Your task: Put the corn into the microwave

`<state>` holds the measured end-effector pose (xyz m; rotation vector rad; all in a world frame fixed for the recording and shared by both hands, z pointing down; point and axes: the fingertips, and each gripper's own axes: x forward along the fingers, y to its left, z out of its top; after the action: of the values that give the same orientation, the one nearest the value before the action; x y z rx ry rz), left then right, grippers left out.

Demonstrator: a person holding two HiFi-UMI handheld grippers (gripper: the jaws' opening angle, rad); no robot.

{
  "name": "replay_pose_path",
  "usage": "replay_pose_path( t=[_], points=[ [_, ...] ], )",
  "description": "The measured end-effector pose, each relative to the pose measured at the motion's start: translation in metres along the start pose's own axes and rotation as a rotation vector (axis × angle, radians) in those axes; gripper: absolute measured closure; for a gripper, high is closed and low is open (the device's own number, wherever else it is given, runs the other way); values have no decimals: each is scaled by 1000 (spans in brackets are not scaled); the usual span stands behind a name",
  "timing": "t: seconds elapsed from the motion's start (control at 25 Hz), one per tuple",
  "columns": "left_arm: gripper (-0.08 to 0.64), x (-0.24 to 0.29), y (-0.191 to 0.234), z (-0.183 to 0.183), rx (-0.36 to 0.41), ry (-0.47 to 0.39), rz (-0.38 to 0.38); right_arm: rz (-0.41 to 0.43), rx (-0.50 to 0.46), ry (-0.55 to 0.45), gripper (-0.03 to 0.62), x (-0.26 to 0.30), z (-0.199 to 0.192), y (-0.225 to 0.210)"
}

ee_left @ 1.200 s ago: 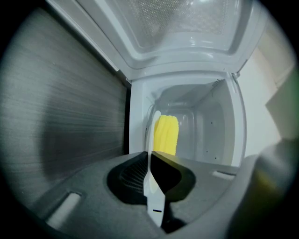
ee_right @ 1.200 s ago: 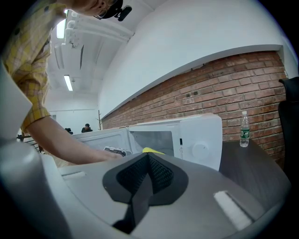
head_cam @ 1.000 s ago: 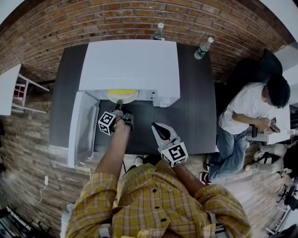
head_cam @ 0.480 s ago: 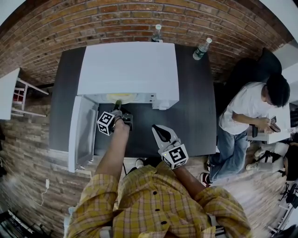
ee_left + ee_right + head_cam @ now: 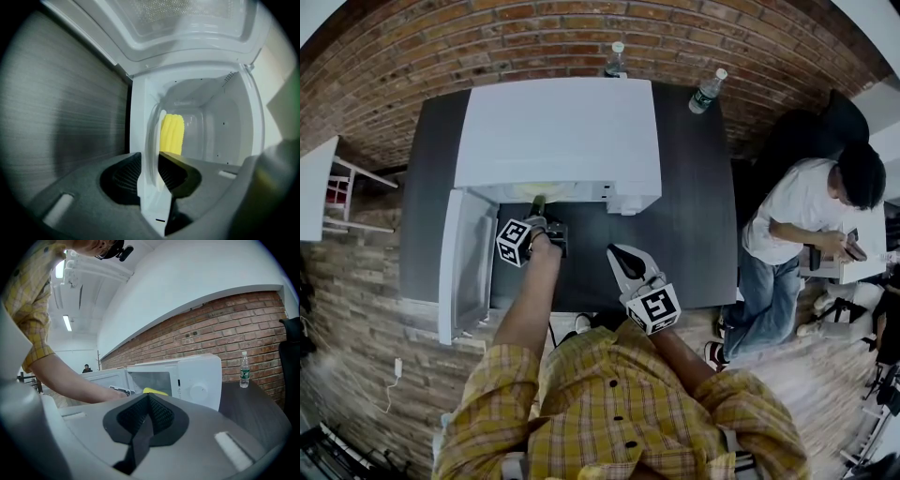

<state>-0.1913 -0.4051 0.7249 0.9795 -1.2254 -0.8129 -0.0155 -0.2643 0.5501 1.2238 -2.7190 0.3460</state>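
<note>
Yellow corn (image 5: 172, 135) lies on a white plate (image 5: 154, 124) inside the white microwave (image 5: 558, 131); only a pale sliver of it (image 5: 542, 190) shows under the microwave's top in the head view. My left gripper (image 5: 536, 214) reaches into the microwave's mouth. Its jaws (image 5: 150, 158) are opening, with the plate's rim still between them and the pads drawing off it. My right gripper (image 5: 624, 263) hangs shut and empty over the table's front edge, to the right of the left arm; its closed jaws (image 5: 149, 401) point toward the microwave (image 5: 197, 376).
The microwave door (image 5: 469, 267) stands swung open to the left. The dark table (image 5: 694, 234) carries two water bottles (image 5: 616, 59) (image 5: 708, 91) at the back by the brick wall. A person (image 5: 806, 225) sits at the right.
The plate with corn has gone from the microwave's mouth deeper inside, nearly out of the head view. My left gripper's jaws have spread. The right gripper stayed put.
</note>
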Motion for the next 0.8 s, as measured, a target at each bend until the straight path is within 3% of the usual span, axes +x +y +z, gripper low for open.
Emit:
replay_pose_path(
  t=[0.36, 0.64, 0.8],
  points=[
    [383, 5, 3, 1, -13, 27, 3, -2, 0, 2, 588, -3, -1, 0],
    [383, 0, -1, -4, -85, 45, -40, -7, -1, -5, 588, -9, 1, 2],
    [383, -8, -8, -10, -79, 49, -61, -17, -4, -12, 587, -11, 3, 2]
  ],
)
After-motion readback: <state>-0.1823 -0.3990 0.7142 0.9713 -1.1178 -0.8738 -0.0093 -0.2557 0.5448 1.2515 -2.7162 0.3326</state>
